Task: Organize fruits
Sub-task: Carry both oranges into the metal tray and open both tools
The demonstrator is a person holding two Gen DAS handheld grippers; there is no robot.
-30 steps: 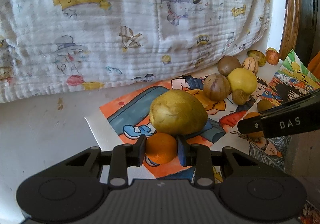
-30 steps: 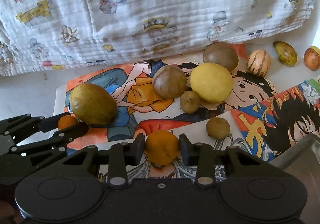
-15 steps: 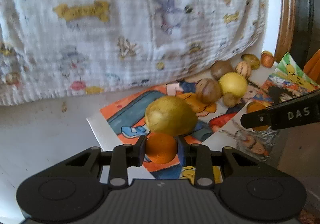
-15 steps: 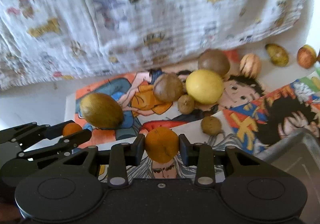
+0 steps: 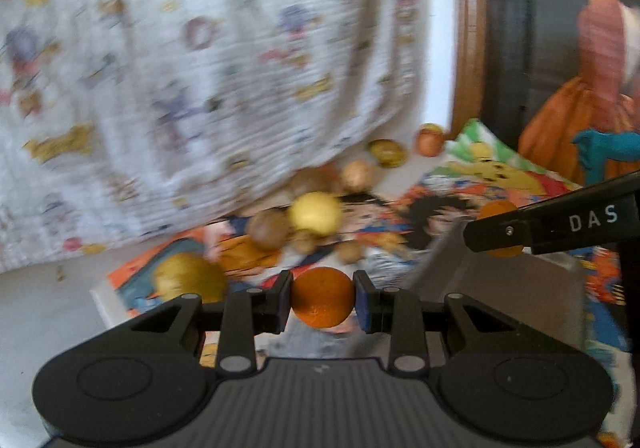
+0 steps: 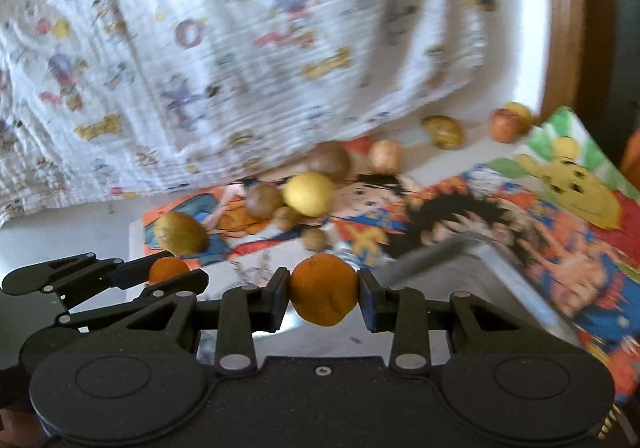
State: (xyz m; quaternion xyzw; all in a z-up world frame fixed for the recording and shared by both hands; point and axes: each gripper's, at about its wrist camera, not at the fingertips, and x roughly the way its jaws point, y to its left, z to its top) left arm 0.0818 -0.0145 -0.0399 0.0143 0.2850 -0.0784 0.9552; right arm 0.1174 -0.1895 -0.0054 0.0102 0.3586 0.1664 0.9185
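With the left gripper (image 5: pixel 322 302) clamped on one orange (image 5: pixel 322 303) and the right gripper (image 6: pixel 323 295) on another orange (image 6: pixel 323 295), both lifted clear, each should travel level over the metal tray (image 6: pixel 476 280) just ahead-right, then let go low to prevent rolling.

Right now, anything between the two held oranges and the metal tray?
Nothing visible. The left gripper and right gripper each clamp an orange clear of the table; the metal tray lies just ahead-right, its near rim unobstructed. The loose fruit sits farther back.
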